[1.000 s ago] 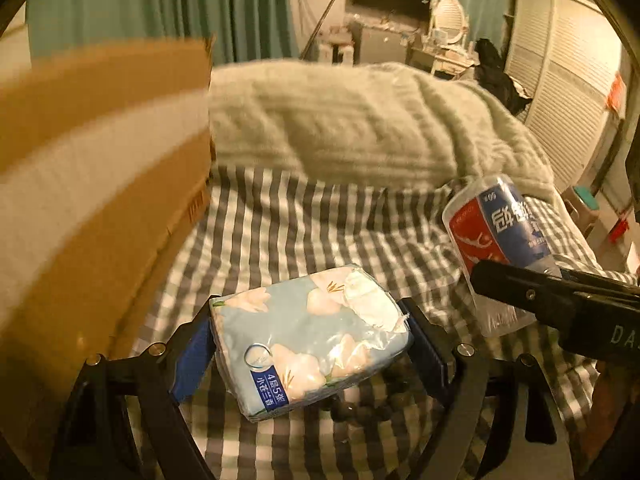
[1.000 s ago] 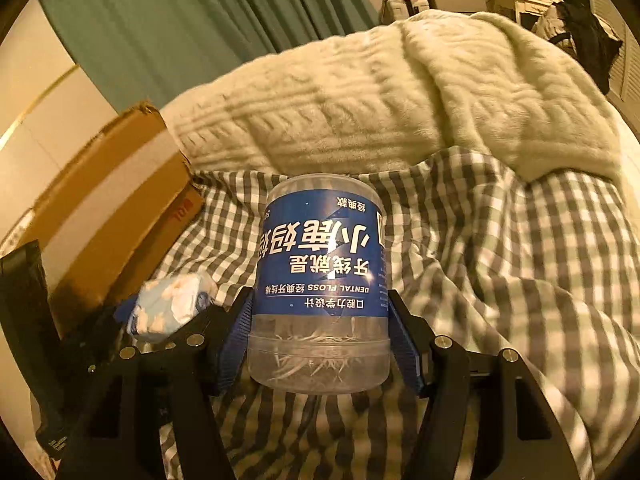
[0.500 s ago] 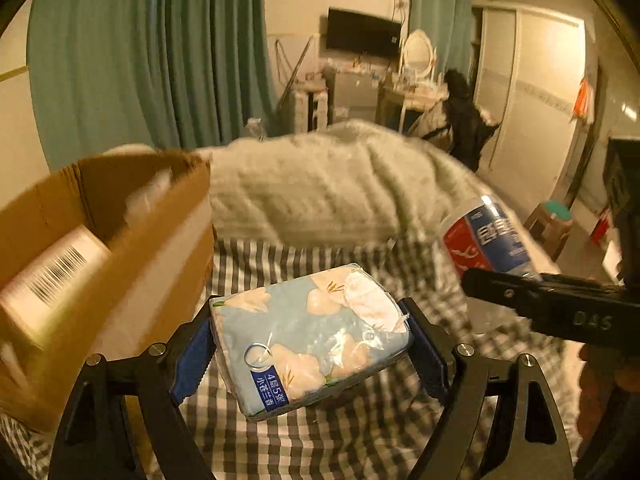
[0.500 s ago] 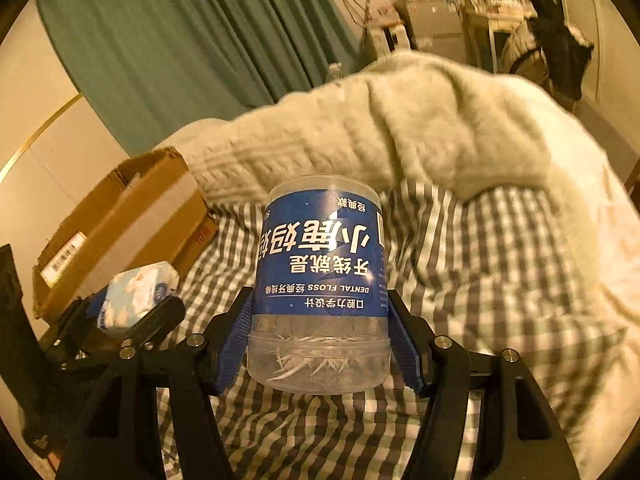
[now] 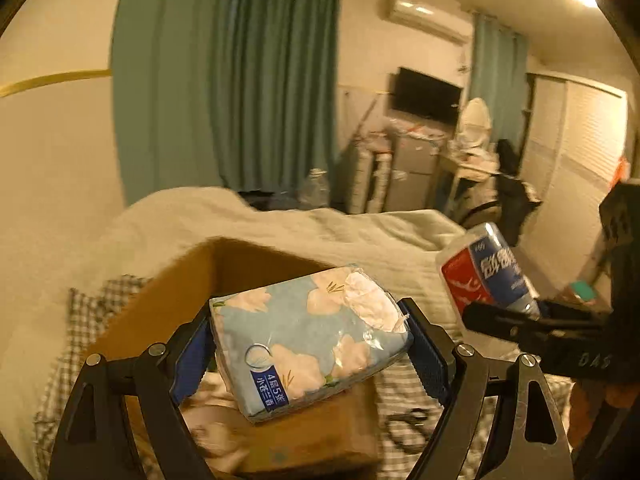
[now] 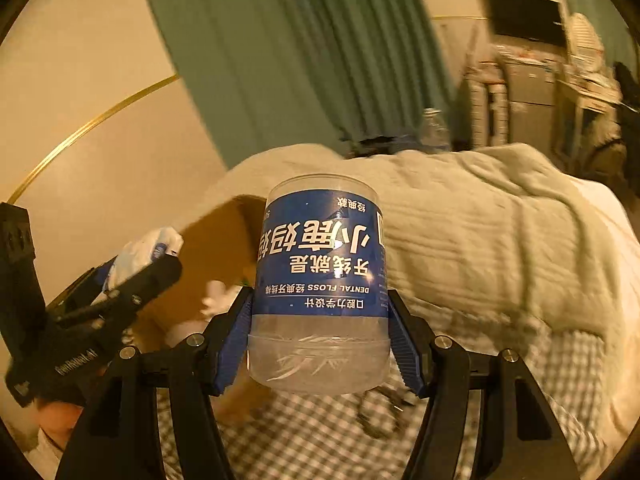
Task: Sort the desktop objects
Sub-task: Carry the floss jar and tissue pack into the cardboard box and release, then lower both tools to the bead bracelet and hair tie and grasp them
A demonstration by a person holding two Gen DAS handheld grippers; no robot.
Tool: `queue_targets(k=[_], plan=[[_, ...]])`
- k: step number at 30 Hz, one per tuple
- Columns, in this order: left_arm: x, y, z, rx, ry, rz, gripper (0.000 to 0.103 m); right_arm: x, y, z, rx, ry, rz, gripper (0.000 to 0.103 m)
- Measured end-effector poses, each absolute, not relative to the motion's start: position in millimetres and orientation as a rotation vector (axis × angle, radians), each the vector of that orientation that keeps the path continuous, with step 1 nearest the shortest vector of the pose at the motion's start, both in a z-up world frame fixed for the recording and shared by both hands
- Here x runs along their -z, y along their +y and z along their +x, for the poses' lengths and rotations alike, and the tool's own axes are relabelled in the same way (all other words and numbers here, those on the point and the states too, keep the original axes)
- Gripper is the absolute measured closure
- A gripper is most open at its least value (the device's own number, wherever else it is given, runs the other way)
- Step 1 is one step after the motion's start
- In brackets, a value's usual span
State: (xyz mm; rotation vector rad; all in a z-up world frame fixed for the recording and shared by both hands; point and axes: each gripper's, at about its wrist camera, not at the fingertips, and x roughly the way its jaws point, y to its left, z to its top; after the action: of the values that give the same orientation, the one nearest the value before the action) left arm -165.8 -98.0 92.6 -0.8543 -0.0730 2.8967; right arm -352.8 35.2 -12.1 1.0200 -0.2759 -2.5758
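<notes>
A: Starting at our left, what do we have?

B: Our left claw (image 5: 310, 346) is clamped on a pack of pocket tissues (image 5: 308, 334), pale blue wrap with cream flowers, a blue pad pressed against each end. The pack hangs above the open cardboard box (image 5: 224, 276), which sits on the bed.

A: Can we see into the box?

B: Only partly. There is something pale and crumpled low inside, too blurred for us to name.

A: And around the box?

B: The grey and white checked sheet (image 5: 80, 316) on both sides, with a cream blanket (image 5: 360, 232) heaped behind it. A dark small thing (image 5: 408, 426) lies on the checks just right of the box; we cannot tell what it is.

A: Then our right?

B: Our right claw (image 6: 320, 340) grips a clear plastic jar of dental floss picks (image 6: 320, 280), held upside down so the blue label reads inverted, picks piled at the near end. The pads squeeze its sides. It hangs in the air over the checked sheet, just right of the box.

A: Further right?

B: More cream blanket across the bed, and green curtains (image 6: 300, 52) on the wall behind.
</notes>
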Motion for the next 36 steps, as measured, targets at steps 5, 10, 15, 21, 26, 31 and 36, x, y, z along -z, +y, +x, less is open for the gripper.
queue_targets(k=[5, 10, 15, 21, 26, 31, 36], plan=[[-71, -137, -188, -2.958, -0.092, -0.961, 0.016, 17, -9, -394, 2.489, -0.258, 1.047, 0.04], [-50, -157, -202, -2.973, -0.15, -1.052, 0.015, 37, -34, -431, 2.436, -0.277, 1.075, 0.04], [-40, -152, -204, -2.981, -0.064, -1.076, 0.009, 49, -35, -443, 2.418, -0.358, 1.035, 0.025], [-55, -136, -186, -2.967, 0.007, -1.045, 0.009, 28, -20, -422, 2.499, -0.288, 0.947, 0.023], [-74, -104, -155, -2.89, -0.003, -0.989, 0.009, 14, 18, -382, 2.634, -0.174, 0.912, 0.023], [-84, -35, -110, -2.718, 0.104, -0.902, 0.007, 9, 77, -331, 2.744, -0.163, 0.928, 0.024], [-56, 35, -82, -2.581, 0.131, -0.961, 0.0, 20, 137, -286, 2.843, -0.197, 0.98, 0.024]])
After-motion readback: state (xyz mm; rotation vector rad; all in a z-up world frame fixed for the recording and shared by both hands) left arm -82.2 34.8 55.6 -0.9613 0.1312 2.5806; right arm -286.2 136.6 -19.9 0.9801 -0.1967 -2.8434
